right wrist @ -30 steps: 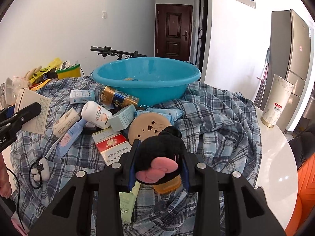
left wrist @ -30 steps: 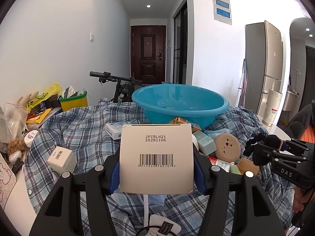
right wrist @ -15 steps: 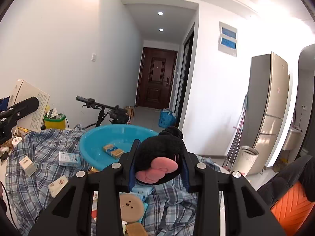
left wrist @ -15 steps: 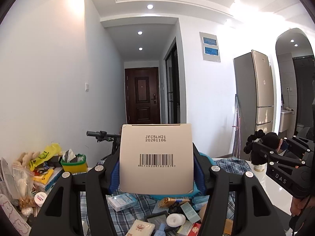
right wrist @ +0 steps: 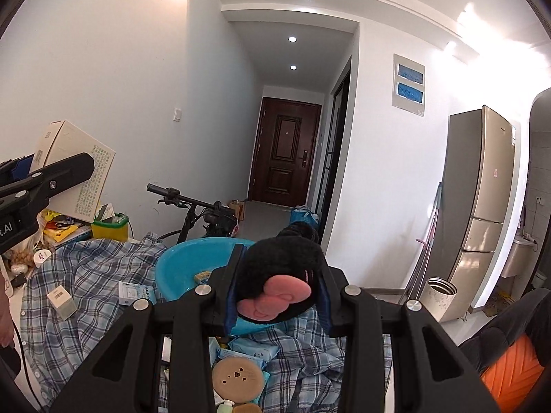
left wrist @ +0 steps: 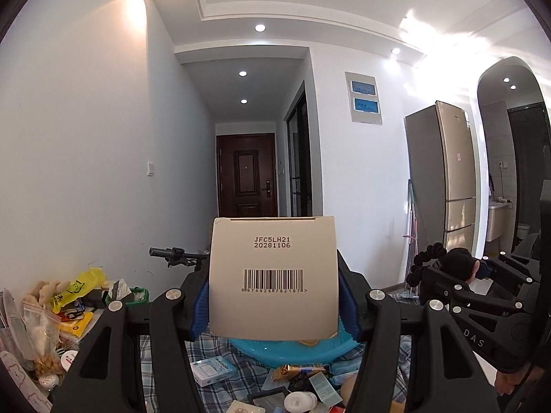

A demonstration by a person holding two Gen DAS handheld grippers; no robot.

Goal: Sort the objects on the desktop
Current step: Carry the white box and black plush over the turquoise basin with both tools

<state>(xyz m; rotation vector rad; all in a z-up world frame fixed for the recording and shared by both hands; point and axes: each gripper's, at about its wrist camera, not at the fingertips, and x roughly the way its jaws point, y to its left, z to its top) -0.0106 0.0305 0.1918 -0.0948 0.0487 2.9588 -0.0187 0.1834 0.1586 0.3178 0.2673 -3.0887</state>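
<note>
**Both tools loaded, held up above the cluttered counter**

Left wrist view: the left tool [left wrist: 272, 304] holds a cream carton [left wrist: 272, 277] clamped between its blue pads, the barcode face turned to the camera and a printed code above the barcode. The carton stands upright and hides most of the turquoise basin [left wrist: 292, 347] behind and below it. Under the basin lies a blue plaid cloth [left wrist: 220, 351] with small things scattered on it: a white and blue box [left wrist: 213, 371], a white round jar [left wrist: 300, 402], a pale green box [left wrist: 322, 387]. At the left edge sits a heap of bags, among them a yellow bag [left wrist: 77, 290]. The right tool [left wrist: 444, 272] shows at the right, level with the left one, with a black plush toy [left wrist: 456, 268] squeezed in it.

Right wrist view: the right tool [right wrist: 277, 296] is closed tight on the black plush toy [right wrist: 282, 285], whose pink bow [right wrist: 273, 297] faces the camera. Behind it the turquoise basin [right wrist: 182, 268] rests on the plaid cloth [right wrist: 93, 275] and holds a small yellow packet [right wrist: 203, 276]. Near the bottom lies a round tan case [right wrist: 237, 377] beside a pale blue wipes pack [right wrist: 253, 346]. A white box with a barcode [right wrist: 62, 297] stands alone on the cloth to the left. The left tool [right wrist: 51, 177] reaches in from the left edge, the cream carton [right wrist: 77, 168] in its grip, tilted, well above the counter. A bicycle handlebar [right wrist: 179, 198] rises behind the basin.
</note>
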